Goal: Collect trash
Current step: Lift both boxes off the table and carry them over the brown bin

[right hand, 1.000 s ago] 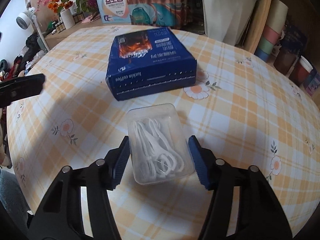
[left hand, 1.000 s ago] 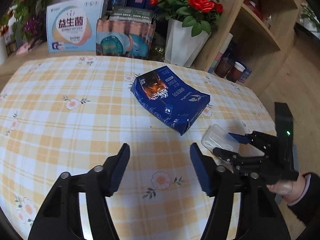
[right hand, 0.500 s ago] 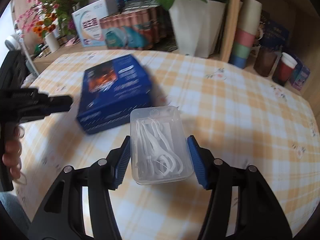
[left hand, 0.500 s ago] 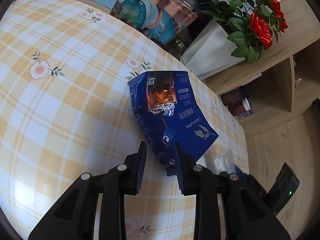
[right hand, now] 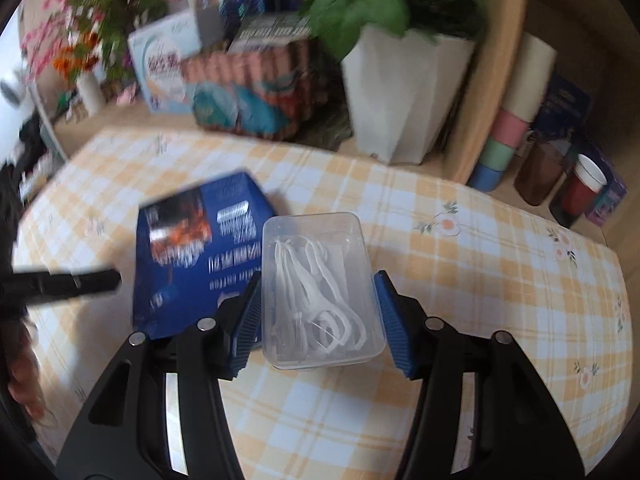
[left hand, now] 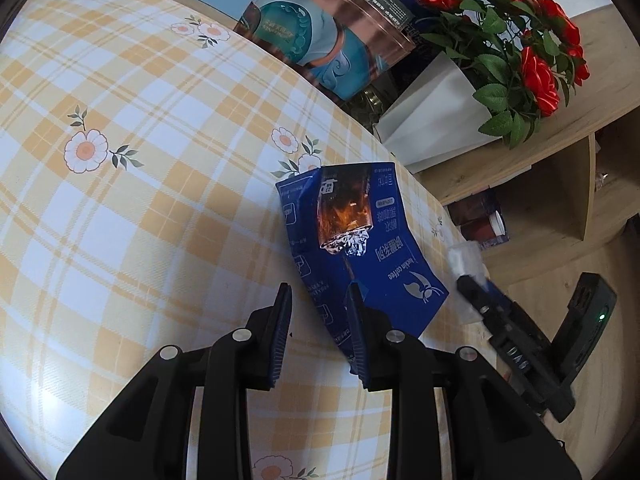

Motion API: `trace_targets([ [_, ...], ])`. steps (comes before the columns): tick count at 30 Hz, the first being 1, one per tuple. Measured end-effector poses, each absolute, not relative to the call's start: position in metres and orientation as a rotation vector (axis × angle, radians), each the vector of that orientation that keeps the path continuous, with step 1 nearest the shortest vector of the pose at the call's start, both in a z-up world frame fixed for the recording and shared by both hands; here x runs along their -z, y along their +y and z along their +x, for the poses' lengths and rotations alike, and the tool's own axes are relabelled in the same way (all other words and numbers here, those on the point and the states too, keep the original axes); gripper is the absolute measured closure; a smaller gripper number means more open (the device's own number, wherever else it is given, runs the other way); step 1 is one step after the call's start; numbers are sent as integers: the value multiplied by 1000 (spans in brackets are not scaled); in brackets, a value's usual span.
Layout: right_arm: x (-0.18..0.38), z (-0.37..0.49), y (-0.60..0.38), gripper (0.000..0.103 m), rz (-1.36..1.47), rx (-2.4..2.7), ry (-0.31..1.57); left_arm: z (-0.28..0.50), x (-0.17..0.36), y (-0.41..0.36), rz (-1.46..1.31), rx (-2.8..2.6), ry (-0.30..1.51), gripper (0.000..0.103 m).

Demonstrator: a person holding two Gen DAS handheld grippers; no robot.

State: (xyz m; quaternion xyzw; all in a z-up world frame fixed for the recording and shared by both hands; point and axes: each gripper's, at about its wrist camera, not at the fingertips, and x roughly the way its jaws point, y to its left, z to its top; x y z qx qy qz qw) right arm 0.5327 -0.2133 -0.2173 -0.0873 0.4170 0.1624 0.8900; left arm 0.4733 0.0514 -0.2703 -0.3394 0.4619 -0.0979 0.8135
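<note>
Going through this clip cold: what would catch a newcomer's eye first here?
First the clear plastic box of white floss picks, clamped between the right gripper pads and lifted off the yellow checked tablecloth. Next the blue coffee box at the table's edge, its near corner between the left gripper pads. Behind stand red roses in a white pot.

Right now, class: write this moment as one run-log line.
left gripper: closed on blue box corner | right gripper: holding clear case above table | trash: none binned yet
</note>
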Motion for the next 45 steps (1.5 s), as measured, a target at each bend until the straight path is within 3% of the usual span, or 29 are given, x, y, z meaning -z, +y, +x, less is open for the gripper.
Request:
trace_targets([
  [9, 224, 521, -222, 48, -130, -351, 878, 483, 278, 43, -770, 253, 992, 66],
  [21, 229, 523, -229, 48, -62, -362, 877, 497, 298, 34, -917, 274, 987, 66],
  [23, 229, 522, -231, 48, -50, -359, 878, 499, 301, 33, -944, 272, 994, 72],
  [24, 229, 521, -232, 48, -45, -356, 877, 498, 301, 33, -935, 261, 995, 82],
  [28, 228, 517, -235, 48, -40, -345, 882, 493, 296, 36, -947, 293, 953, 86],
  [45, 192, 455, -244, 49, -14, -325, 872, 421, 203, 57, -622, 211, 844, 90],
])
